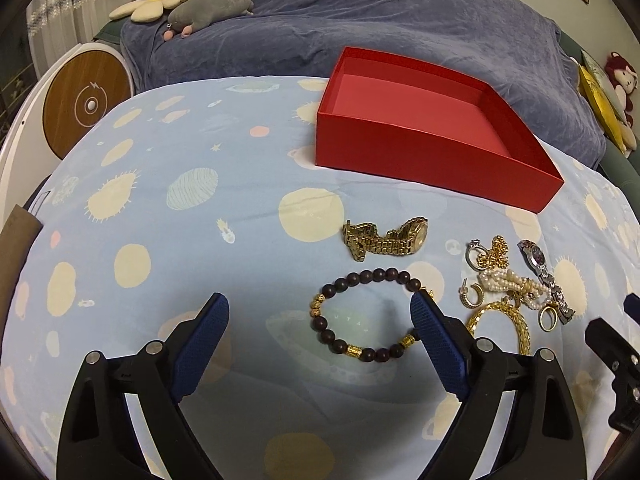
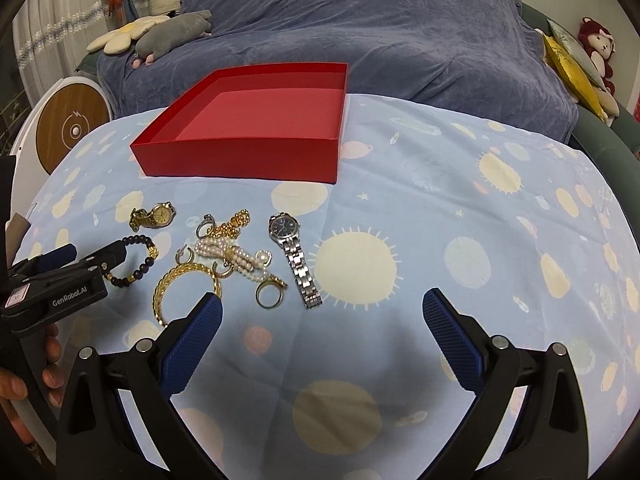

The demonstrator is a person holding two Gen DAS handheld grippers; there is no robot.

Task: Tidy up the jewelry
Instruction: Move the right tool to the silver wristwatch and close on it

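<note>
Left gripper (image 1: pixel 320 312): blue-padded jaws spread wide, nothing held. It sits low over the dark wooden bead bracelet with gold spacer beads (image 1: pixel 366 314); the bracelet lies flat on the pale blue planet-print cloth (image 1: pixel 160 240), mostly between the two fingers, its right arc passing behind the right pad. Whether that pad touches the beads cannot be told from this view.

Right gripper (image 2: pixel 322 312): jaws likewise wide apart and empty, hovering over bare cloth just right of the jewelry cluster. Nearest to it are the plain gold band ring (image 2: pixel 269 296) and the silver link-band wristwatch with dark dial (image 2: pixel 294 254).

Remaining pieces in the cluster: gold link-band wristwatch (image 1: pixel 386 238), woven gold chain bangle (image 2: pixel 182 286), white pearl strand (image 2: pixel 228 256), silver stone-set ring (image 1: pixel 474 254), small hoop earring (image 1: pixel 472 296). Several overlap.

Open red cardboard box (image 1: pixel 420 156) stands beyond the jewelry, apart from it, interior empty: judged the destination.

Handling judgement: the bead bracelet is probably light, elastic-strung, limp when lifted; round beads are likely slippery against the pads. Best hold is across one arc of beads, pinching the strand, not the hollow middle. The tangled pearls and chain may drag neighbours along.
</note>
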